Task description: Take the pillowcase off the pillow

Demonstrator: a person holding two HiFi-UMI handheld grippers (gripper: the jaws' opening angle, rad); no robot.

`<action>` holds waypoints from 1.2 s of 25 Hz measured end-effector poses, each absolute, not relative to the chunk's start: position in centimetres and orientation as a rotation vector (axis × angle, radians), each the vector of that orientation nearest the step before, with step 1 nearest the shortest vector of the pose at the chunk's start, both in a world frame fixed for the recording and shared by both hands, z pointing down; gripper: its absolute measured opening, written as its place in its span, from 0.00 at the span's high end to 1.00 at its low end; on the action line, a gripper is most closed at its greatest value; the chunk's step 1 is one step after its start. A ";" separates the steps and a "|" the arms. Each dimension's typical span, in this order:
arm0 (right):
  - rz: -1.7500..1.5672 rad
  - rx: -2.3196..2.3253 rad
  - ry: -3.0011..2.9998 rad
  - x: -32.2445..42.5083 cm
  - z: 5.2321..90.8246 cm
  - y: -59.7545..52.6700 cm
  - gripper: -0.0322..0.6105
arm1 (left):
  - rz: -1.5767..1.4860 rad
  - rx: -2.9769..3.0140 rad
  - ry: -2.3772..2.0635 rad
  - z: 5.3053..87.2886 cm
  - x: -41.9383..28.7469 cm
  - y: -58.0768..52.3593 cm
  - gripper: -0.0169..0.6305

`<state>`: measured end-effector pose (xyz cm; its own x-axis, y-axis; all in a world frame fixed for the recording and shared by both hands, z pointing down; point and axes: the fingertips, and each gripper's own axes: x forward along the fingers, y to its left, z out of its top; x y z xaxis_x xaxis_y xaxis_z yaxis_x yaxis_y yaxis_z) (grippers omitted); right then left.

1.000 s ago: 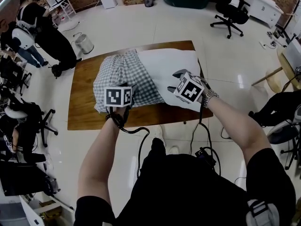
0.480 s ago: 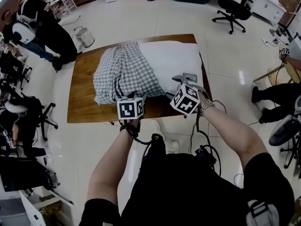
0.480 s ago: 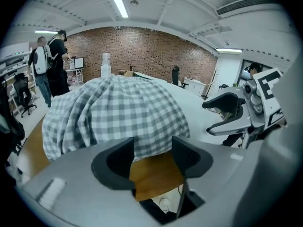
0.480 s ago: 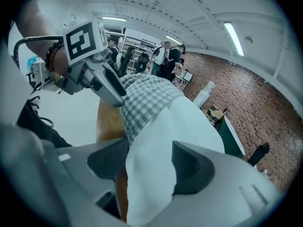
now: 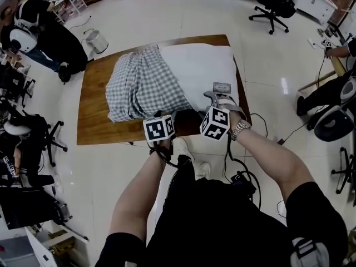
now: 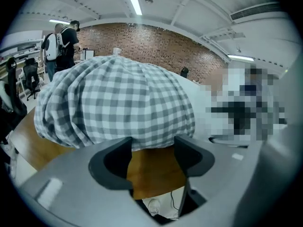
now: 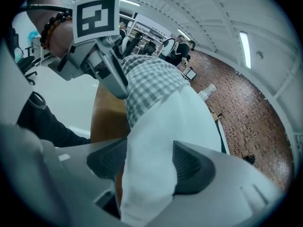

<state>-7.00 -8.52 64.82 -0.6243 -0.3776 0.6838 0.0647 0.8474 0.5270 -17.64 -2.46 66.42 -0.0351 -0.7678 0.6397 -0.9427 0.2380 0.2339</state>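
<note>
Half the job, roughly, is showing as done. The grey-and-white checked cotton pillowcase (image 5: 142, 85) is sitting bunched over the left part of the plump white pillow (image 5: 206, 65), and the right part is lying bare. Both are resting on the brown wooden surface (image 5: 94, 124).

You are holding your left claw (image 6: 152, 148) low at the near edge of the checked bundle. Its jaws are standing apart and have just been opening. Only bare wood is showing between them, with the gathered hem of the case hanging just past the tips. Nothing is being pinched there.

Your right claw (image 7: 150, 160) is sitting at the near bare corner of the pillow. Its jaws are also apart, having just been opening, and a fold of white pillow fabric is lying in the gap between them. I am judging that fold loose rather than clamped, since the pads are standing wide.

Remaining, as I am reading it: the case is still wrapping the left end of the pillow, so it is needing one or more further pulls leftward while the bare end is being held back. You are likely setting up a fresh grip for that, with the hem lying right at the left tips.
</note>
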 end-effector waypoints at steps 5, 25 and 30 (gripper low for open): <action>-0.704 0.284 -2.098 -7.2 65.8 -10.9 0.56 | 0.347 1.540 -1.803 67.5 -19.0 -3.9 0.66; -0.845 0.433 -2.014 -1.6 64.4 -16.7 0.93 | 0.237 1.331 -1.902 66.6 -26.6 1.2 0.97; -0.832 0.428 -2.012 -1.1 64.2 -16.5 0.93 | 0.216 1.291 -1.923 66.2 -29.9 2.8 0.97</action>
<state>-1.12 -16.51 64.24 -0.5444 -0.5794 0.6066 0.0184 0.7147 0.6991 -29.86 2.83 66.21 -0.1669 -0.7056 0.6886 -0.8407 0.4667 0.2745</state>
